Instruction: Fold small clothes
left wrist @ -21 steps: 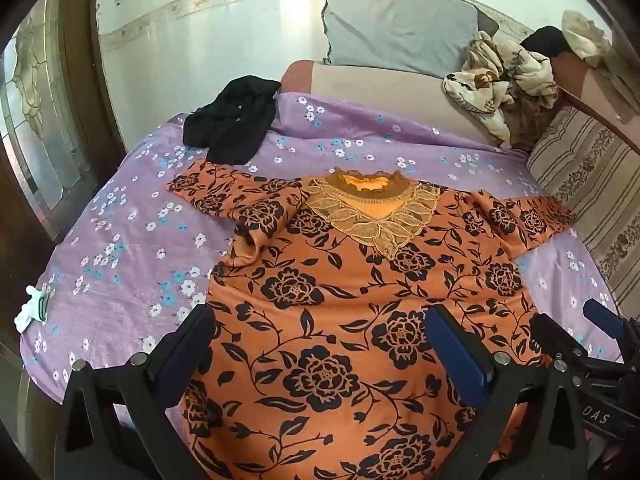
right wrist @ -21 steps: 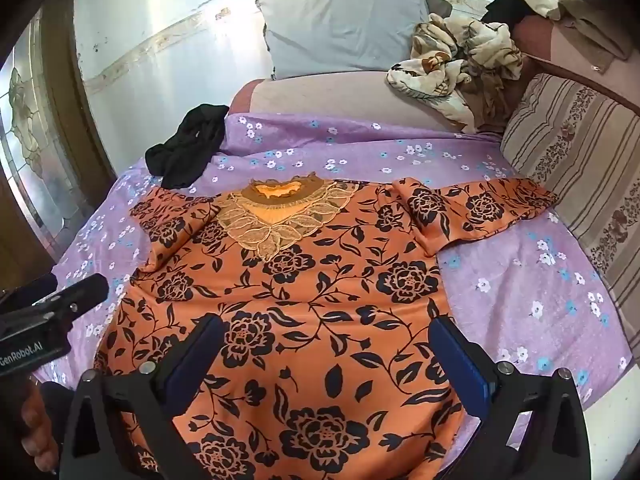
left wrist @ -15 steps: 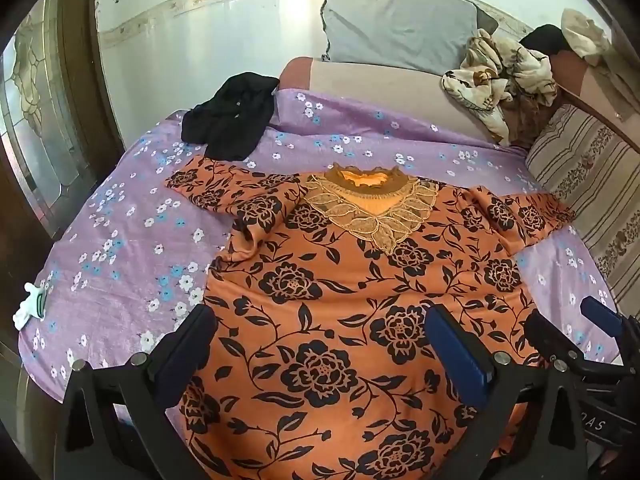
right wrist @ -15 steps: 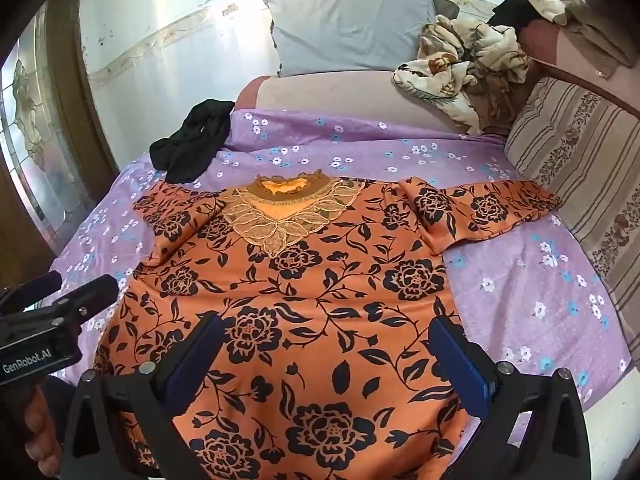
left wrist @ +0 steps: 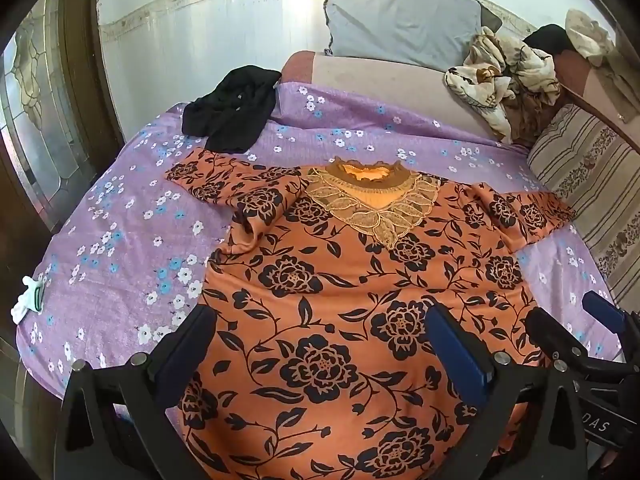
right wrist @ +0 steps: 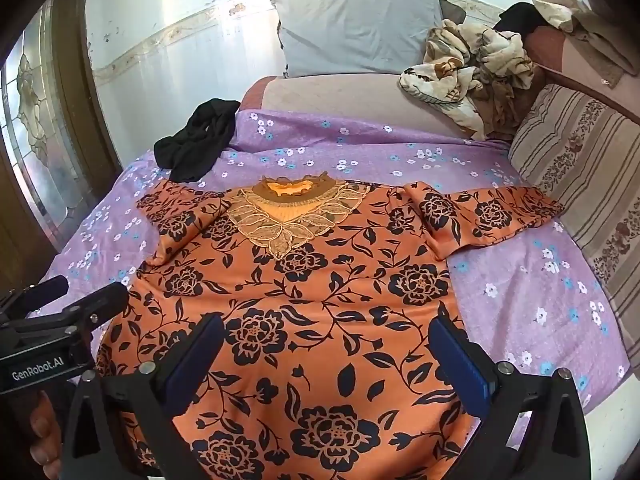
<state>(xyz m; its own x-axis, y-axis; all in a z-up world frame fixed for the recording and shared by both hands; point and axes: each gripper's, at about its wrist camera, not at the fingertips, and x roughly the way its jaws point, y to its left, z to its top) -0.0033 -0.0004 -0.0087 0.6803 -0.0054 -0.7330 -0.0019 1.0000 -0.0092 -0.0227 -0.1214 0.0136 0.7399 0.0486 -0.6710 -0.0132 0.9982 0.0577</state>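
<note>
Lying flat and face up on the purple floral bedsheet (left wrist: 120,248), the orange floral top (left wrist: 340,300) has its long axis running from the hem nearest you to the lace neckline (left wrist: 370,200), which points away toward the pillows. Its sleeves spread crosswise: the one on your left (left wrist: 236,192) is bent back over the shoulder, the one on your right (right wrist: 488,216) reaches out toward the striped cushion (right wrist: 580,184).

Your left gripper (left wrist: 320,348) hovers over the lower left part of the top, jaws spread to their widest, blue pads clear of the cloth and holding nothing. Your right gripper (right wrist: 326,356) hovers over the lower right part, equally wide and equally empty. Each gripper shows at the edge of the other's view, side by side.

Beyond the top, a crumpled black garment (left wrist: 232,116) rests on the sheet's far left corner, apart from the left sleeve. A grey pillow (right wrist: 356,28) leans on the wall above a beige bolster (right wrist: 352,100). A heap of cream patterned cloth (right wrist: 472,64) sits at the far right. A small white object (left wrist: 28,300) lies at the sheet's left edge. No containers appear in either view.
</note>
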